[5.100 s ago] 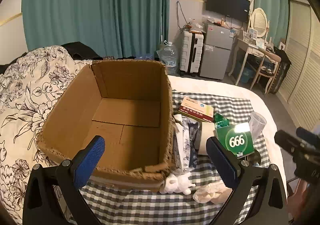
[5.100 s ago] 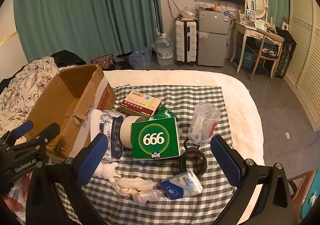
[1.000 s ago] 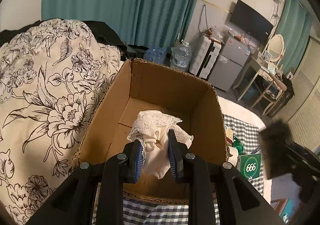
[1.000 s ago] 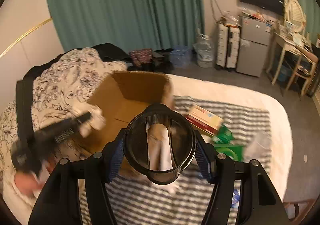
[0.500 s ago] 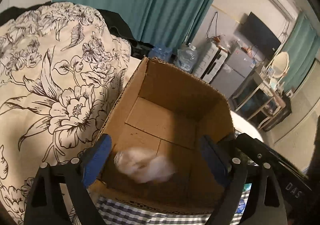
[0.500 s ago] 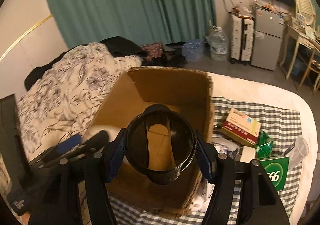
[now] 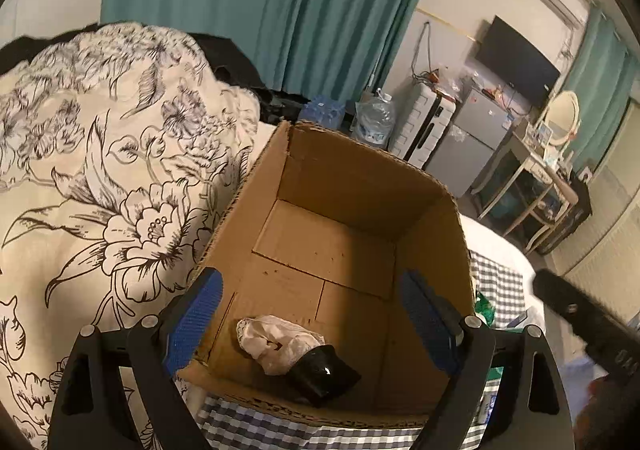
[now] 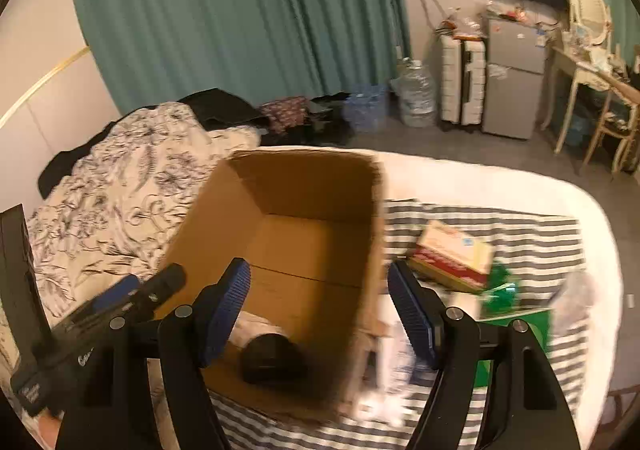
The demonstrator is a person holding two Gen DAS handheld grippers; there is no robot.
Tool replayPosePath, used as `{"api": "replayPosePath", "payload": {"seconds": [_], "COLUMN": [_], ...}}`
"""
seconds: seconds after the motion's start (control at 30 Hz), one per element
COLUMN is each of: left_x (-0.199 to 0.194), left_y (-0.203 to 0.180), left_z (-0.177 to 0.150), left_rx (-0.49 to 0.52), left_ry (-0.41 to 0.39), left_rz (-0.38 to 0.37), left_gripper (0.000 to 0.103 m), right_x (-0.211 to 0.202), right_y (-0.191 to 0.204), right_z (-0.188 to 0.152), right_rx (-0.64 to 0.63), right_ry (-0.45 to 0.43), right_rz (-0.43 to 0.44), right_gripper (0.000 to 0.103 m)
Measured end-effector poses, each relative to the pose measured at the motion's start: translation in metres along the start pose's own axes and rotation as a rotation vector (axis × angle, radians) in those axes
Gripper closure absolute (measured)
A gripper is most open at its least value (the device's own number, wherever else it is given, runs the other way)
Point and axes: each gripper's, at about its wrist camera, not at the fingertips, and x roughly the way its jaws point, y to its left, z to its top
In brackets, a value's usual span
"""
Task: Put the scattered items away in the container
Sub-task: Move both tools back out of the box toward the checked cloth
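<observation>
Over the box (image 7: 348,185), left gripper (image 7: 316,322) angled downward; fingers (image 7: 196,314) apart.

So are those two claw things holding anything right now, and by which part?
Nothing is held. The left gripper stands open and empty, the right gripper is opening with nothing between its jaws. The lacy cloth and black object lie in the cardboard box.

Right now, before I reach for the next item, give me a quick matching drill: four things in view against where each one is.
Things:
1. white lacy cloth
2. black round item
3. red and cream carton
4. floral duvet

Places:
A. on the checked cloth, right of the box
B. outside the cardboard box, on its left
C. on the box floor, near-left corner
D. in the box, against the cloth's right edge

Pairs: 1-C, 2-D, 3-A, 4-B
</observation>
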Motion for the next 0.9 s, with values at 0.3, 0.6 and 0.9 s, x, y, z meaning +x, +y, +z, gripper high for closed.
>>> {"api": "replayPosePath", "payload": {"seconds": [0.3, 0.6, 0.9], "left_x": [-0.019, -0.037, -0.042], "left_y": [-0.057, -0.118, -0.17], "left_z": [-0.022, -0.061, -0.093], "left_rx": [0.168, 0.285, 0.374], "left_ry": [-0.026, -0.026, -0.038], "left_rz": [-0.042, -0.082, -0.111], "left_gripper": [0.011, 0.01, 0.01], "right_x": [-0.072, -0.092, -0.091], "right_y": [-0.054, -0.106, -0.135], "right_z": [-0.025, -0.084, -0.089], "right_rx": [-0.118, 0.001, 0.039], "right_ry": [-0.001, 0.016, -0.004], "right_rz": [-0.236, -0.209, -0.178], "right_gripper": [0.032, 0.032, 0.032]}}
